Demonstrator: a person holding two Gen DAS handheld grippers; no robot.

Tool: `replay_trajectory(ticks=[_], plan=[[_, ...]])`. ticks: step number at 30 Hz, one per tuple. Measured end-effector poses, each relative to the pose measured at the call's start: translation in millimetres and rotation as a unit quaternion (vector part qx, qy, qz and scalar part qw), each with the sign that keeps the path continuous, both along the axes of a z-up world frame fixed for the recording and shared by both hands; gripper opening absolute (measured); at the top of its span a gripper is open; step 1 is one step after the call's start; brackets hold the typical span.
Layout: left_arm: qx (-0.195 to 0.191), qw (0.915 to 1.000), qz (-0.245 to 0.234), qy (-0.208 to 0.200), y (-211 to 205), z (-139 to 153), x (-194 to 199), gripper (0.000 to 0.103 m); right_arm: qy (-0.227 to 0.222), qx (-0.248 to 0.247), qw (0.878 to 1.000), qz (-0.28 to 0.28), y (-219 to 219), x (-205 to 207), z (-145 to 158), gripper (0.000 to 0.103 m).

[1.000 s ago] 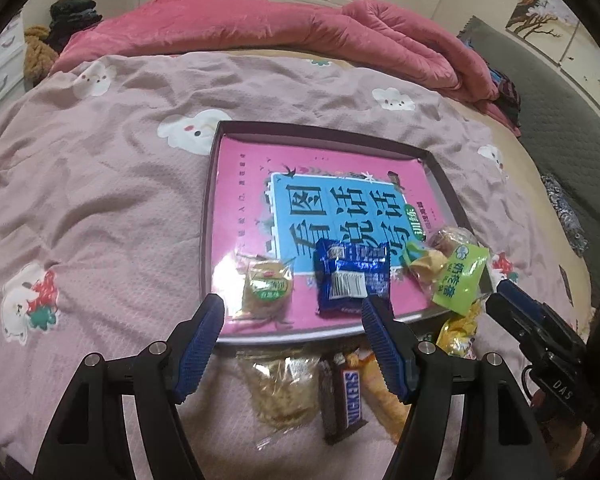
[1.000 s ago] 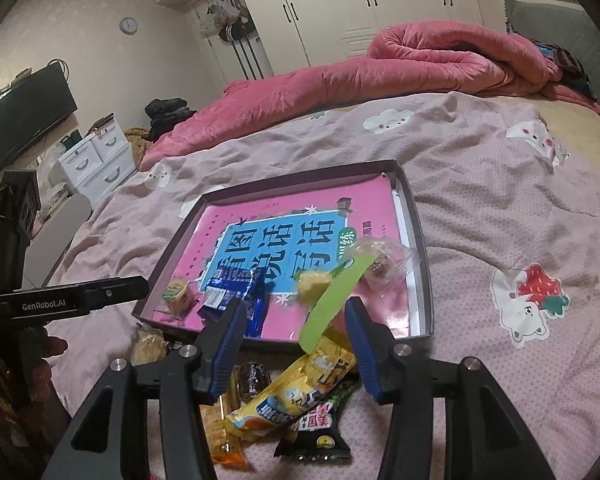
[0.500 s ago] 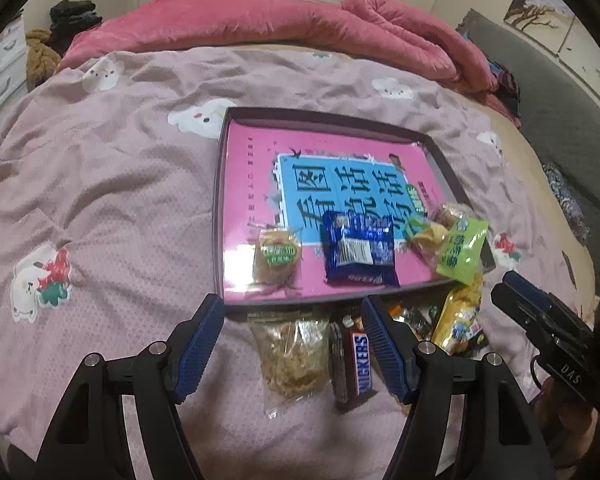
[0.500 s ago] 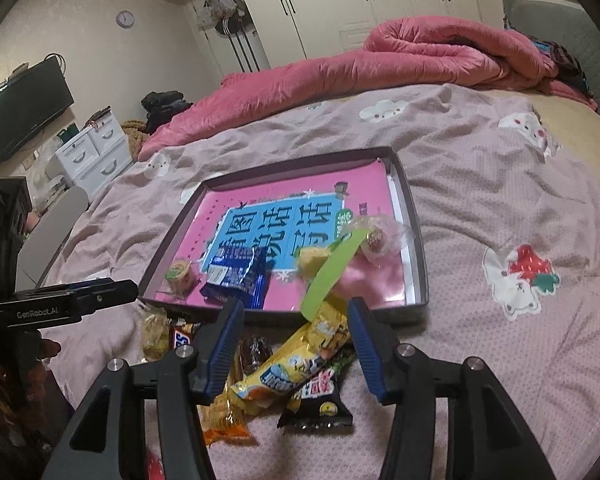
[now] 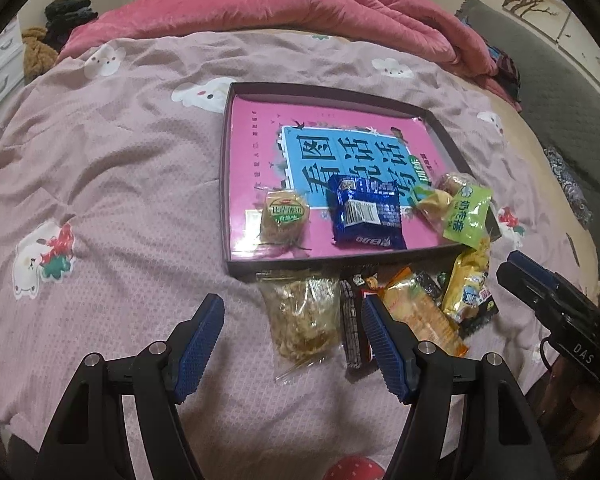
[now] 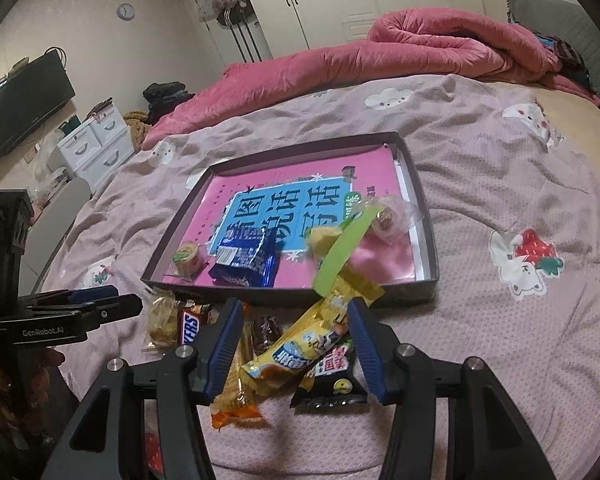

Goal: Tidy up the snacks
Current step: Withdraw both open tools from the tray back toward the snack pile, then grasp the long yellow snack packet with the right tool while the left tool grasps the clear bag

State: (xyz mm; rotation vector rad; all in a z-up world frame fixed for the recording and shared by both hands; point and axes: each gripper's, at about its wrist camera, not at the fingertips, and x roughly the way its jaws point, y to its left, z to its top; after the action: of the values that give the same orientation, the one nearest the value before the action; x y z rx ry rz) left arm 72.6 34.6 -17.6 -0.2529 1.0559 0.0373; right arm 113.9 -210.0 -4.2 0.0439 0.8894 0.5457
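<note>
Because the loose snacks lie heaped on the bedspread (image 5: 120, 160) just short of the tray (image 5: 225, 184), we hold both tongs low over that heap: our left gripper (image 5: 292, 336) stands apart and empty, with the clear crumbly packet (image 5: 306, 316) ahead between its blue pads and the Snickers bar (image 5: 352, 328) by its right pad. Our right gripper (image 6: 294, 350) also stands apart, gripping nothing, straddling the yellow packet (image 6: 300, 348), while the blue packet (image 5: 366, 216) and green packet (image 5: 466, 216) lie beyond in the tray.

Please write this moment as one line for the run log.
left claw: open, over clear pack | right claw: open, over yellow pack | tray: blue pack inside
</note>
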Motion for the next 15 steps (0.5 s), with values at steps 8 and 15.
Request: replay_trajectory(ticks=[8, 15], plan=[[0.001, 0.9998, -0.010, 0.015, -4, -6, -4, 0.073, 0.010, -0.008, 1.000, 0.012, 6, -7, -4, 0.054], [-0.001, 0.9997, -0.007, 0.025, -2, -13, -5, 0.073, 0.026, -0.009, 1.000, 0.002, 3, -6, -10, 0.054]])
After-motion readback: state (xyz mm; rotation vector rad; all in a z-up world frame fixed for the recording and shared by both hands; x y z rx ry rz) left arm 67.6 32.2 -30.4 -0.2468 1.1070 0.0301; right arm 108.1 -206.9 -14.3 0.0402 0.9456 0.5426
